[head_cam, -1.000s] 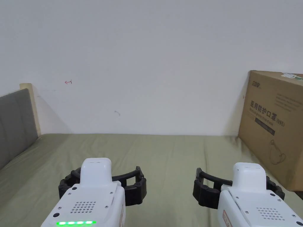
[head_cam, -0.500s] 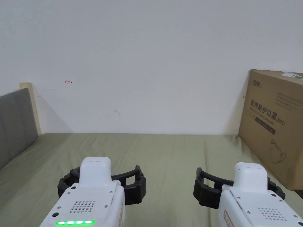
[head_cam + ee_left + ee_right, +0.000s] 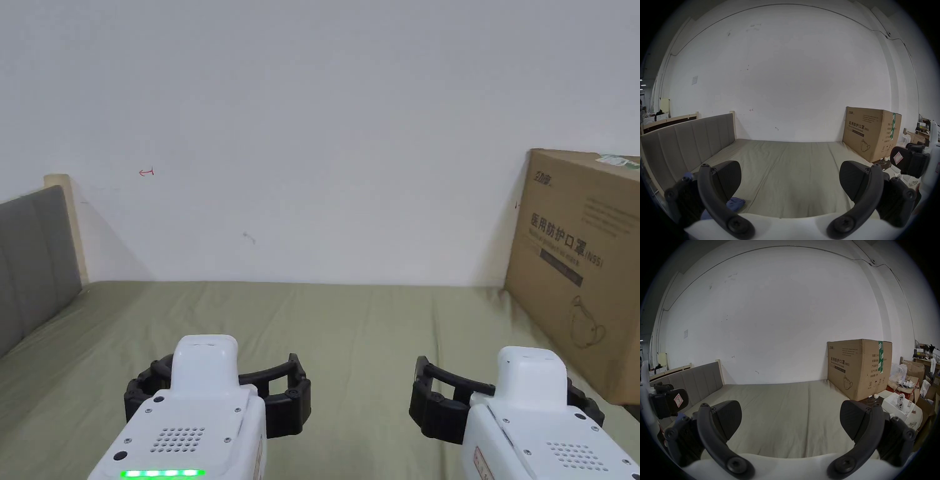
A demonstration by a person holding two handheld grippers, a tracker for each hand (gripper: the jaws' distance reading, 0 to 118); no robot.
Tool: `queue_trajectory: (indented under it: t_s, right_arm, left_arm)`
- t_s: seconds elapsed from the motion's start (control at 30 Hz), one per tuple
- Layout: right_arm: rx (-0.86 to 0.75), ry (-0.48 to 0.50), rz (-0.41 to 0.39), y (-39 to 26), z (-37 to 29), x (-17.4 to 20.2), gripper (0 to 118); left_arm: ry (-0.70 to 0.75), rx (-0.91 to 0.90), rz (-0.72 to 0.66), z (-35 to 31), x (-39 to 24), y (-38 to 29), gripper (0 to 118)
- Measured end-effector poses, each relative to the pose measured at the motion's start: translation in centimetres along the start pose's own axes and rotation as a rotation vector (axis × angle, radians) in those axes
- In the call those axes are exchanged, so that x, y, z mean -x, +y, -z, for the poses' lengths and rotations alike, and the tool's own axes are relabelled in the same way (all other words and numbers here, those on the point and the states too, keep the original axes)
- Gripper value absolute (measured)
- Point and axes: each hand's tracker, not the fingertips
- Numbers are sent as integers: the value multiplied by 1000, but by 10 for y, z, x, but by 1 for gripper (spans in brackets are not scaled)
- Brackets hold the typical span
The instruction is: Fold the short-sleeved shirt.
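A crumpled blue cloth point(image 3: 735, 202) lies at the near left edge of the bed, partly hidden behind the left gripper's own jaw in the left gripper view; likely the shirt to be folded, though too little shows to be sure. It sits low and close, under the left gripper point(image 3: 790, 177), well apart from the right gripper point(image 3: 790, 417). Both grippers hover over the green sheet point(image 3: 356, 325), side by side, jaws spread wide, nothing held in either. Bed is otherwise bare out to the grey headboard point(image 3: 31, 256) on the left and the cardboard box point(image 3: 578, 262) standing at the far right corner. Judgement: folding not begun; the step in hand is fetching the cloth. To do it well, tip the left gripper down and toward the near edge, pinch one layer at a hem or shoulder rather than the bunched middle, and drag it to the open middle of the sheet, keeping off the box, before spreading it flat with both grippers.
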Motion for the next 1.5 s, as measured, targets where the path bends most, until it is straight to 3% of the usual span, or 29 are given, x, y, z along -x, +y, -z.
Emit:
queue_trajectory:
  t_s: [0.37, 0.47, 0.6, 0.7, 0.87, 0.93, 1.0, 1.03, 1.07, 1.1, 1.23, 1.33, 1.5]
  right_arm:
    - [0, -6, 2, -2, -1, 1, 118]
    - [-27, 2, 42, -1, -6, -3, 118]
    - [64, -99, 10, 4, 5, 1, 118]
    - [53, -67, 90, 0, 5, -3, 118]
    - [-2, -45, 54, 2, -4, -3, 115]
    - [-32, -18, 54, 5, -10, -2, 100]
    - [-9, -110, 68, 7, -9, -6, 34]
    - [13, -134, 93, 5, -6, -9, 9]
    - [43, -147, 107, 6, -4, -12, 8]
    - [45, -148, 125, 4, -2, -16, 7]
    - [54, -123, 87, 2, -6, -27, 2]
    - [42, -47, 97, 3, -12, -31, 1]
    - [50, -28, 104, 3, -12, -28, 1]
  left_arm:
    - [8, 2, -7, -3, 1, 1, 118]
    - [10, -6, 5, -4, 0, 2, 118]
    - [13, -18, 27, -4, -2, 2, 118]
    - [-13, -4, 12, -3, -3, 3, 117]
    - [-27, -9, 3, -6, -1, 0, 115]
    - [9, -42, 48, -9, -3, 0, 106]
    - [71, -54, 100, -9, -7, -1, 73]
    - [55, -45, 86, -8, -6, -1, 46]
    - [78, -40, 83, -8, -4, 0, 12]
    - [66, -40, 54, -8, -1, 1, 5]
    - [62, -16, 47, -4, 0, 0, 4]
    - [36, -10, 71, -3, -3, -2, 3]
    - [15, -1, 57, 0, -5, -4, 3]
